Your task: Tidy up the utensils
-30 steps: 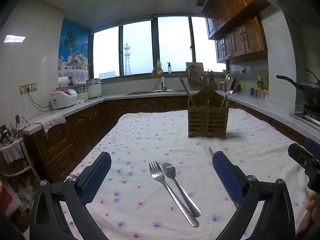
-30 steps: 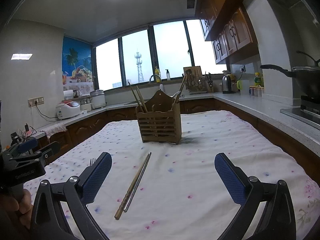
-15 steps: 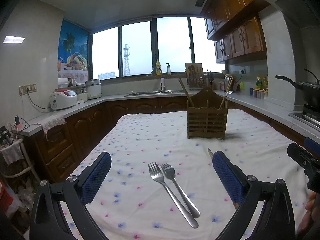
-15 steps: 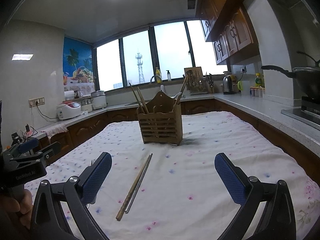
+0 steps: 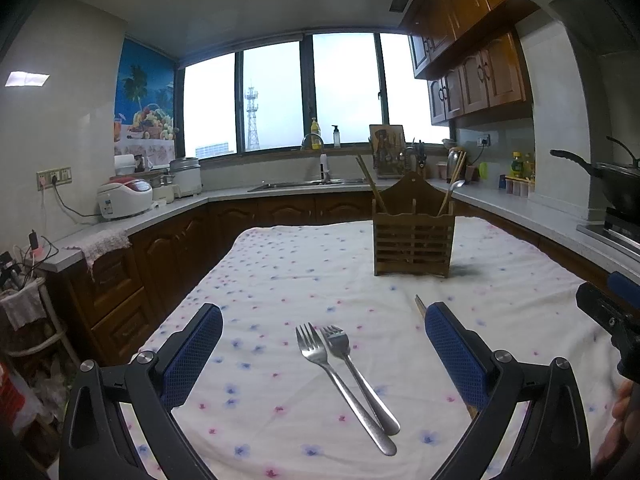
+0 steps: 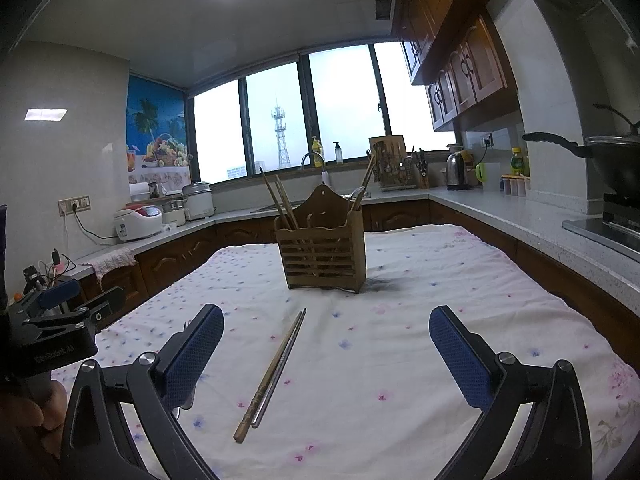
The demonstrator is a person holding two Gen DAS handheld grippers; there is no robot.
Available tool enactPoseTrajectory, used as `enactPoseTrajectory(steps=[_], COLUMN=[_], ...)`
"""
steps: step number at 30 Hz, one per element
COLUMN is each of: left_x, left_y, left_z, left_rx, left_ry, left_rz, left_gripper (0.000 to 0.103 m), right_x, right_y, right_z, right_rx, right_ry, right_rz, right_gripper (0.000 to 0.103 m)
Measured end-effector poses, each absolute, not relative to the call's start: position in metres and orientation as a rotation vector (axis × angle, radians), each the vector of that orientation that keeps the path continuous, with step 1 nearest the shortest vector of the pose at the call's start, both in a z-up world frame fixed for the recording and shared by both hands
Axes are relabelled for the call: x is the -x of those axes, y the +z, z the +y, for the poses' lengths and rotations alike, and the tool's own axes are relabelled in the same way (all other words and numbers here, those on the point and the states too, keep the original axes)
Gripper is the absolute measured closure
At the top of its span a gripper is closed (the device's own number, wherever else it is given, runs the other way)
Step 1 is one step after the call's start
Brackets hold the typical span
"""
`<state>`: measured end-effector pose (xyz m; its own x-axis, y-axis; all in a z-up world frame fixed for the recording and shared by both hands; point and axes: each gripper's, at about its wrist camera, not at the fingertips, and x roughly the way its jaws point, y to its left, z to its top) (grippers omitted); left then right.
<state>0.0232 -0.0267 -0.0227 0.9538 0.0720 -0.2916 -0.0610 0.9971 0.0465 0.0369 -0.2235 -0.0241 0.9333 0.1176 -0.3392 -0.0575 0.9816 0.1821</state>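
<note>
Two steel forks (image 5: pixel 348 380) lie side by side on the flowered cloth, between the fingers of my open, empty left gripper (image 5: pixel 322 344). A pair of chopsticks (image 6: pixel 274 368), one wooden and one metal, lies on the cloth between the fingers of my open, empty right gripper (image 6: pixel 326 346). A wooden slatted utensil holder (image 5: pixel 413 236) stands upright further back, also in the right wrist view (image 6: pixel 322 254), with chopsticks and a spoon in it. The chopsticks' tip shows beside my left gripper's right finger (image 5: pixel 420 304).
The table with the white flowered cloth (image 6: pixel 440 280) is ringed by kitchen counters (image 5: pixel 152 216). A wok on a stove (image 5: pixel 616 188) is at the right, a rice cooker (image 5: pixel 124 198) at the left. The other gripper shows at each view's edge (image 6: pixel 60 320).
Both grippers have drifted slightly; the holder sits a little lower and nearer in the views. Nothing was taken hold of or let go.
</note>
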Motion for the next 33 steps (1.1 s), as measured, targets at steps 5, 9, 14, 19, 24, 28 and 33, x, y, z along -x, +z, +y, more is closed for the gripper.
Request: enactPoseTrajectory(steps=[5, 9, 14, 19, 24, 28, 33], left_x=[-0.0235, -0.0235, -0.0231, -0.0233, -0.0232, -0.0231, -0.022], left_y=[-0.0227, -0.0224, -0.0231, -0.0229, -0.0228, -0.0244, -0.0243], left_z=[-0.0261, -0.026, -0.0265, -0.0272, -0.0275, -0.0275, -0.0282], left_rx=[-0.038, -0.036, -0.039, -0.04, -0.04, -0.042, -0.048], left_ry=[0.068, 0.068, 0.067, 0.067, 0.067, 0.067, 0.062], left_rz=[0.297, 0.299, 0.3, 0.299, 0.301, 0.3, 0.296], left_gripper=[0.001, 0.001, 0.001, 0.001, 0.001, 0.001, 0.001], right_x=[-0.0371, -0.0371, -0.0372, -0.0371, -0.0377, -0.0377, -0.0363], right_y=[-0.0237, -0.0238, -0.0238, -0.0238, -0.0219, -0.0206, -0.0202], right_z=[-0.2228, -0.2229, -0.2227, -0.2233, -0.2221, -0.2219, -0.2224], right_rx=[-0.171, -0.171, -0.17, -0.171, -0.172, -0.175, -0.176], right_ry=[0.09, 0.089, 0.09, 0.09, 0.09, 0.089, 0.086], right_rz=[0.357, 0.356, 0.357, 0.356, 0.351, 0.349, 0.348], right_gripper=[0.0, 0.0, 0.0, 0.0, 0.0, 0.0, 0.0])
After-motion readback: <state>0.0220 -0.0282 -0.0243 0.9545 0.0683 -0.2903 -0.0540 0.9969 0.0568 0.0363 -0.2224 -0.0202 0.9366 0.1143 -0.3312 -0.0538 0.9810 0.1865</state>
